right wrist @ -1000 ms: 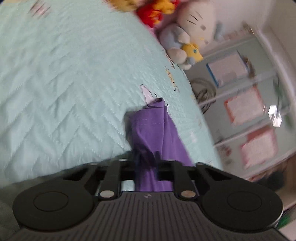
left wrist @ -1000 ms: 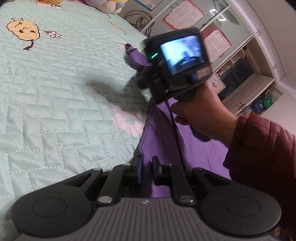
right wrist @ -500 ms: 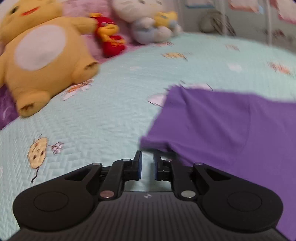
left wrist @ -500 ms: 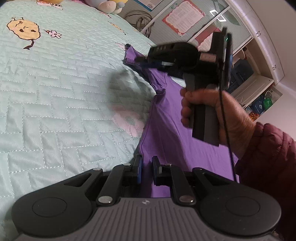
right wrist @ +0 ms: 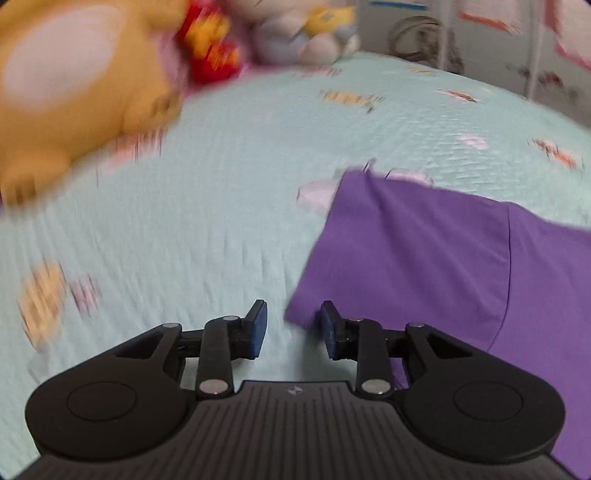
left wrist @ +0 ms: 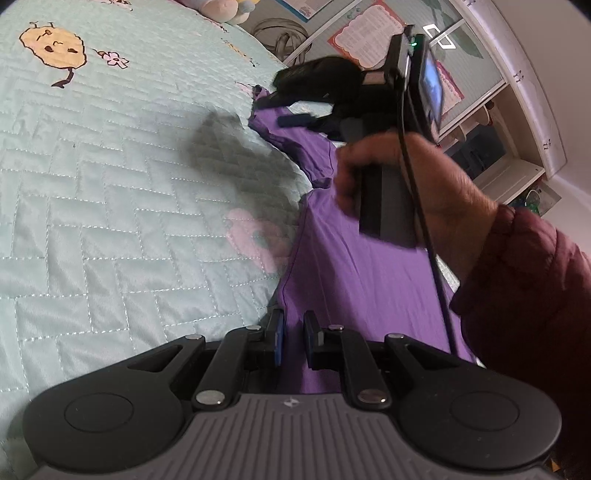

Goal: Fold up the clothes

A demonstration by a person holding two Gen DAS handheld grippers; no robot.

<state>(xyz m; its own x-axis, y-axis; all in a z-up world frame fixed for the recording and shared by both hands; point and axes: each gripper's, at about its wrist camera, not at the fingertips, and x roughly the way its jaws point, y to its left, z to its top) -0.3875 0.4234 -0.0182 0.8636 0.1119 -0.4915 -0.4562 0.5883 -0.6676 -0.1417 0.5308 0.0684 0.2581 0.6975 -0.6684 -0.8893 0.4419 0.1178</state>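
Observation:
A purple garment lies on the mint quilted bedspread. My left gripper is shut on the garment's near edge. In the left wrist view the right gripper hangs over the garment's far sleeve end, held in a hand. In the right wrist view the right gripper is open, and the sleeve lies flat with its corner between the fingers, the right fingertip at its edge.
A big yellow plush toy, a red toy and a pale plush sit at the head of the bed. Cupboards and wall posters stand beyond the bed's far side.
The right gripper has opened and let go of the sleeve, which now lies flat. The left gripper has stayed shut on the hem.

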